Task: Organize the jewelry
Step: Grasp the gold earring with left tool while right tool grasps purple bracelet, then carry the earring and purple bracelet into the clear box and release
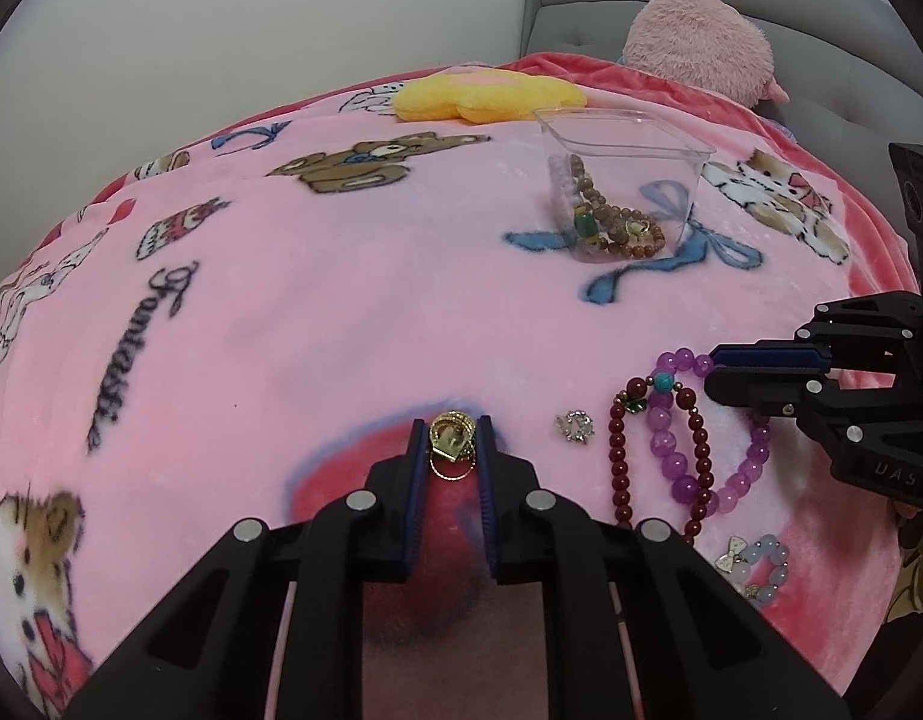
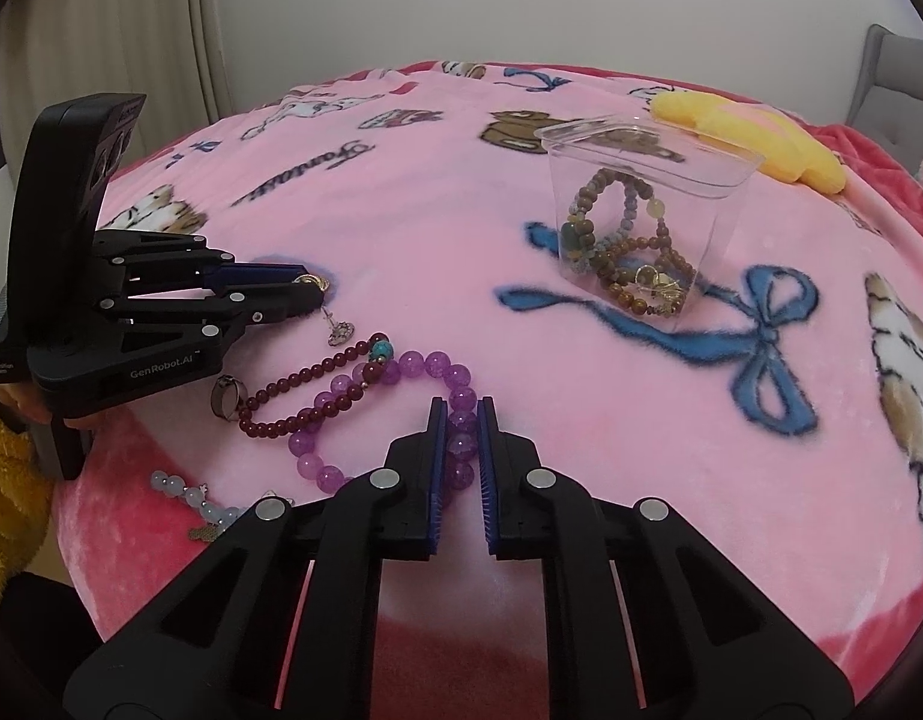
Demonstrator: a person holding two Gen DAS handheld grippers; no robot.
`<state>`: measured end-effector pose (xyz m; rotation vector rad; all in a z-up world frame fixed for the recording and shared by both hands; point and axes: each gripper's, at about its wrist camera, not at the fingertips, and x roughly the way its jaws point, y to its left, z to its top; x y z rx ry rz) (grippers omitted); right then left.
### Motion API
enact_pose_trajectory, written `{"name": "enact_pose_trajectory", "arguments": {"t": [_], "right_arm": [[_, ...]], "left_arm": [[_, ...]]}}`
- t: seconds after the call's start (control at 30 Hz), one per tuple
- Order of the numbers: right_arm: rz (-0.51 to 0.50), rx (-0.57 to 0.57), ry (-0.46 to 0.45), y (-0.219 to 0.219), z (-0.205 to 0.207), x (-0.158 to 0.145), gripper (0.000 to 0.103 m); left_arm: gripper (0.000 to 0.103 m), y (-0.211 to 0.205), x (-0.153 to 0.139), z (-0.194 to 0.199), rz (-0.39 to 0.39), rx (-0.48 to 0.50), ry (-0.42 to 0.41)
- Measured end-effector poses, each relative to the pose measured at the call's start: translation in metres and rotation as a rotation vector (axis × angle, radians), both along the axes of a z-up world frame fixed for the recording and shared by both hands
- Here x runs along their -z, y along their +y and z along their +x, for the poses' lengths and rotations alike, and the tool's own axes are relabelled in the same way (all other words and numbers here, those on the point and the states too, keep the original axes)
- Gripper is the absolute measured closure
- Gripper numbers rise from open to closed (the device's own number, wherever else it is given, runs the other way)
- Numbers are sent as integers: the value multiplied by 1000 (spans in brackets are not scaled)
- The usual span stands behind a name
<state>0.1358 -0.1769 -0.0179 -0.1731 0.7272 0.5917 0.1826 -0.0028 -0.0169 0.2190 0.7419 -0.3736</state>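
My left gripper [image 1: 452,429] is shut on a gold ring piece [image 1: 450,441], low over the pink blanket; it also shows in the right wrist view [image 2: 314,288]. My right gripper [image 2: 460,414] is shut on the purple bead bracelet [image 2: 401,414], which still lies on the blanket; it shows in the left wrist view [image 1: 710,369]. A dark red bead bracelet [image 2: 317,384] overlaps the purple one. A clear plastic box [image 2: 635,228] holding brown bead bracelets stands farther back. A silver charm [image 1: 574,425] lies between the grippers.
A pale blue bead bracelet [image 1: 761,570] and a dark ring [image 2: 226,397] lie near the blanket's front edge. A yellow plush [image 1: 485,97] and a pink plush [image 1: 698,42] sit at the back by the grey headboard [image 1: 587,0].
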Motion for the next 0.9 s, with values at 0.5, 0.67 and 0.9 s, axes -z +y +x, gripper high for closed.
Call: {"name": "enact_pose_trajectory", "arguments": {"t": [0.5,0.67,0.9], "right_arm": [[35,-7,-35,-9,-10,-26,93],[30,-16,-77,-9,-19,-43,93],[42,-2,-153,-16,-25,-77,93]], "left_arm": [[88,2,-20,-13,-26,3,-35],[88,0,-34,-20,-44,10,-64],[88,-8,-58,-21,-80,23,-110]]}}
